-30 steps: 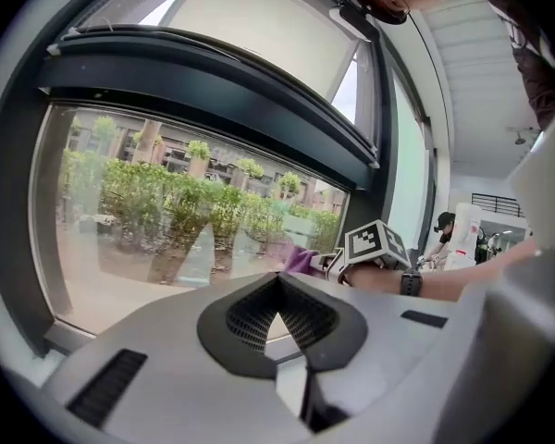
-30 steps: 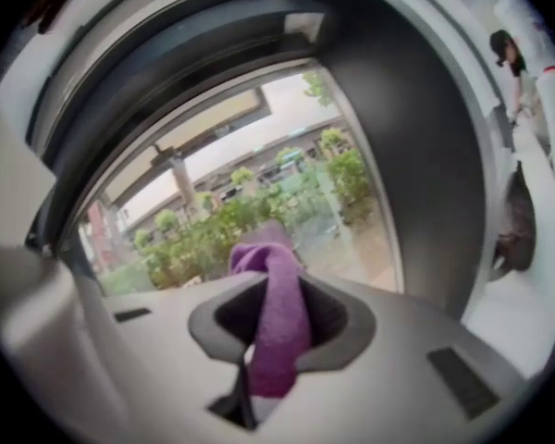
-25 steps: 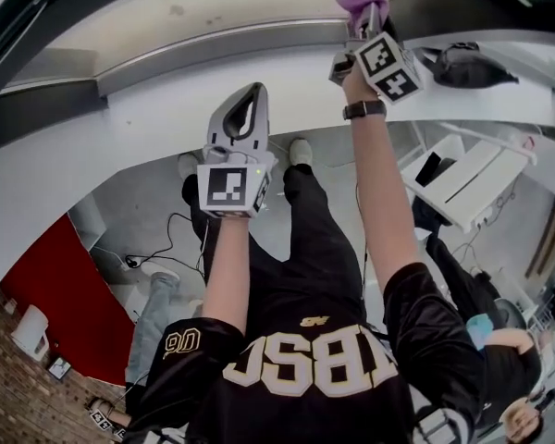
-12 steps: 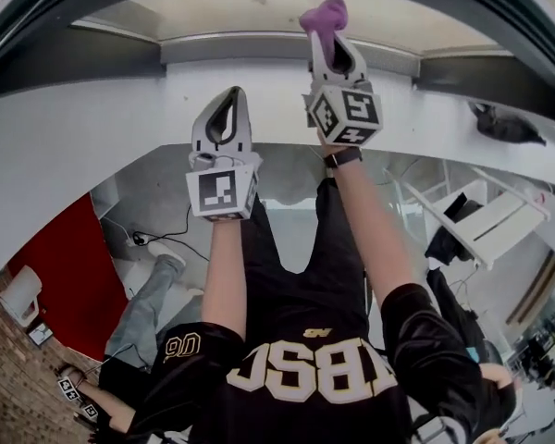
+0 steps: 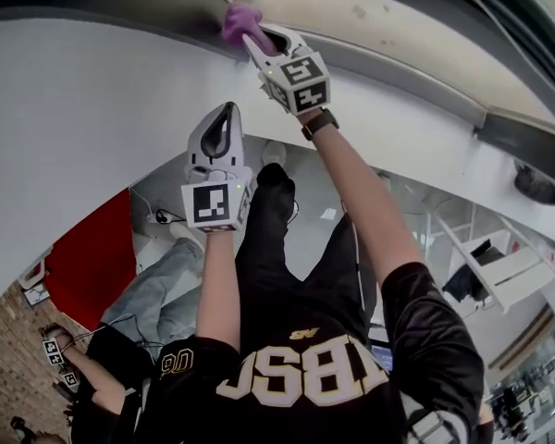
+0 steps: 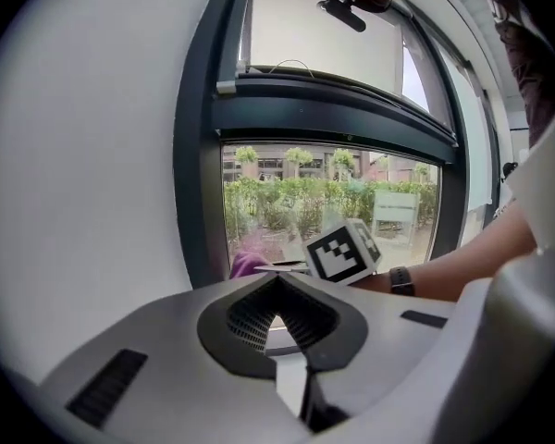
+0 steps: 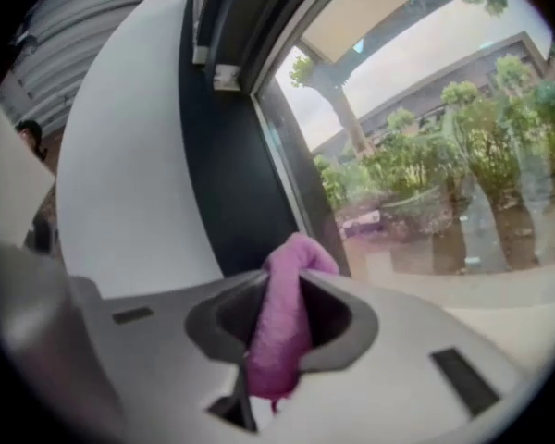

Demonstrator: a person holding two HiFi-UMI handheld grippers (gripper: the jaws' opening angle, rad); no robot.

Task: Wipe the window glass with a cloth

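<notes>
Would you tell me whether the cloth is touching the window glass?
Cannot tell. In the right gripper view the cloth tip overlaps the dark frame beside the glass, but neither contact nor a gap shows.

Buried between the jaws of the right gripper [image 7: 289, 282]: the lower length of the purple cloth [image 7: 282, 326], only its bunched tip clear of them, just beside the dark window frame [image 7: 231, 183]. Blurred all over in that view, so cannot tell whether the tip touches the frame, the glass [image 7: 425, 174] or neither. From the left gripper view, mostly covered by the right gripper's marker cube [image 6: 342, 253], just a purple scrap showing at the foot of the frame's left upright. From the head view, frame cut by the top edge, glass barely in sight. Too small and dark to make out: a person [image 7: 30, 141] at the right gripper view's left edge, well away from the frame.
</notes>
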